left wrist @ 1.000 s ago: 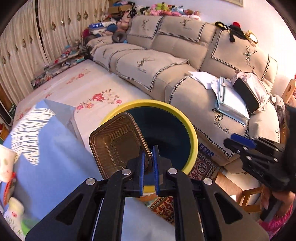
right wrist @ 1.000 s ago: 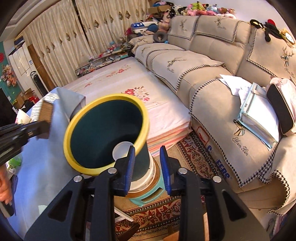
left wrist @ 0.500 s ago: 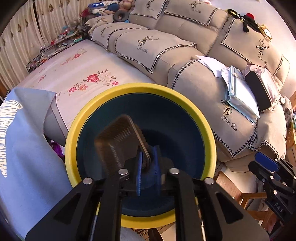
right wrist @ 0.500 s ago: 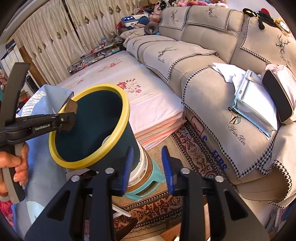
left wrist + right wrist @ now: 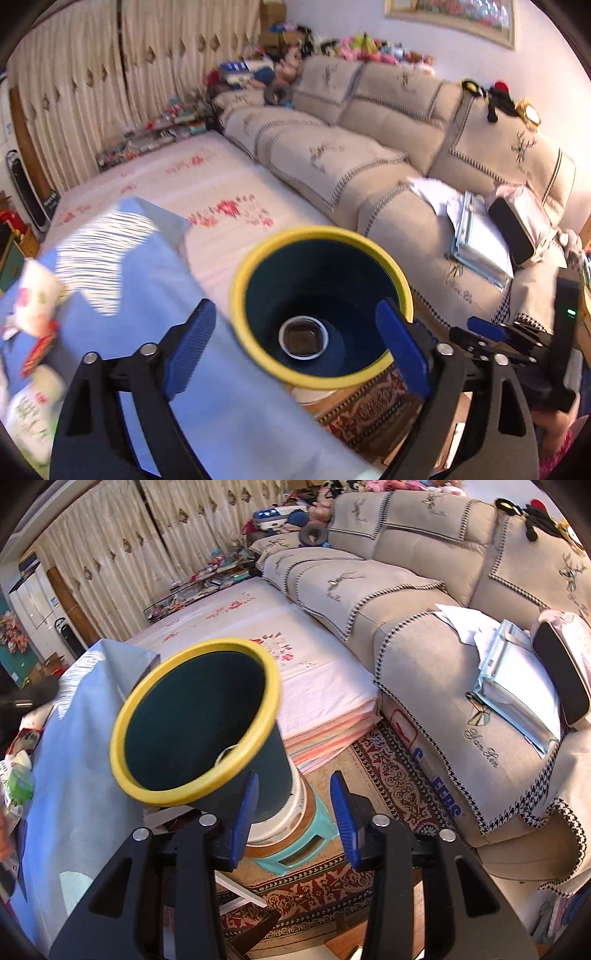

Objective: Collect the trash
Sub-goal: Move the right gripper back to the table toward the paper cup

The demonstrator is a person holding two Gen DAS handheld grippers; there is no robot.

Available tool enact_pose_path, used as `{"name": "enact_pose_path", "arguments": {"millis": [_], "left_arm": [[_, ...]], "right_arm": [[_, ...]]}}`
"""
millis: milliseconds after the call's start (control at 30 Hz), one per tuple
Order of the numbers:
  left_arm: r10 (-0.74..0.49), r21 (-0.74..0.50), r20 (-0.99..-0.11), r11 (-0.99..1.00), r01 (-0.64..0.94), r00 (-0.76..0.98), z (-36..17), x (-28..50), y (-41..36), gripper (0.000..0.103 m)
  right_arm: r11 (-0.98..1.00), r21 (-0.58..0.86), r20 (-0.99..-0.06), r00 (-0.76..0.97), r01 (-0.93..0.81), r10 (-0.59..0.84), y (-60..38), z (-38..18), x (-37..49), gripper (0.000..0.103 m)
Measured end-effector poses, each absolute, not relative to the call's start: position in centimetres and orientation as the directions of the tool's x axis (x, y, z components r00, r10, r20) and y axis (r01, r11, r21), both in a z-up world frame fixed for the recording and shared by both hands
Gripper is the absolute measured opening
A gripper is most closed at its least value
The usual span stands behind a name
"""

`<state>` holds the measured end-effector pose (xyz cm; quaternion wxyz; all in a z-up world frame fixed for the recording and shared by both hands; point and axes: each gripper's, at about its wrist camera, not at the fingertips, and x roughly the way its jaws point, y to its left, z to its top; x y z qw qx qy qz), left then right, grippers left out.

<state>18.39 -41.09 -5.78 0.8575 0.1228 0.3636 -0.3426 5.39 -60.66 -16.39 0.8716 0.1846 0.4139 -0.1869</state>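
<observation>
Down at the bottom of the bin (image 5: 320,306) lies a brown tray (image 5: 303,335), under the left gripper (image 5: 295,345), whose jaws are opening with nothing between them. The right gripper (image 5: 293,803) is opening too, empty, beside the bin. I judge the drop done; next comes more trash from the blue tabletop (image 5: 155,317), where wrapper print is too blurred to read.

A dark teal bin (image 5: 207,731) wears a yellow rim. At two o'clock, the beige sofa (image 5: 424,627) has houndstooth trim; at twelve, the white sheet (image 5: 295,657) shows red flowers.
</observation>
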Motion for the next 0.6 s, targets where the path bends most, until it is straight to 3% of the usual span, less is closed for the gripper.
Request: {"name": "enact_pose_path", "arguments": {"millis": [267, 467, 600], "left_arm": [[-0.419, -0.06, -0.568, 0.879, 0.472, 0.708, 0.4, 14.2, -24.1, 0.098], [-0.255, 0.001, -0.507, 0.955, 0.296, 0.823, 1.6, 12.6, -13.5, 0.098], [-0.193, -0.028, -0.484, 0.978, 0.205, 0.854, 1.5, 12.9, -7.8, 0.098]], "right_arm": [[0.921, 0.134, -0.77, 0.624, 0.366, -0.135, -55.3, -14.3, 8.1, 0.043], [0.954, 0.091, -0.765, 0.633, 0.287, -0.118, -50.3, -13.0, 10.7, 0.043], [0.969, 0.062, -0.764, 0.636, 0.241, -0.11, -46.8, -12.1, 12.5, 0.043]]}}
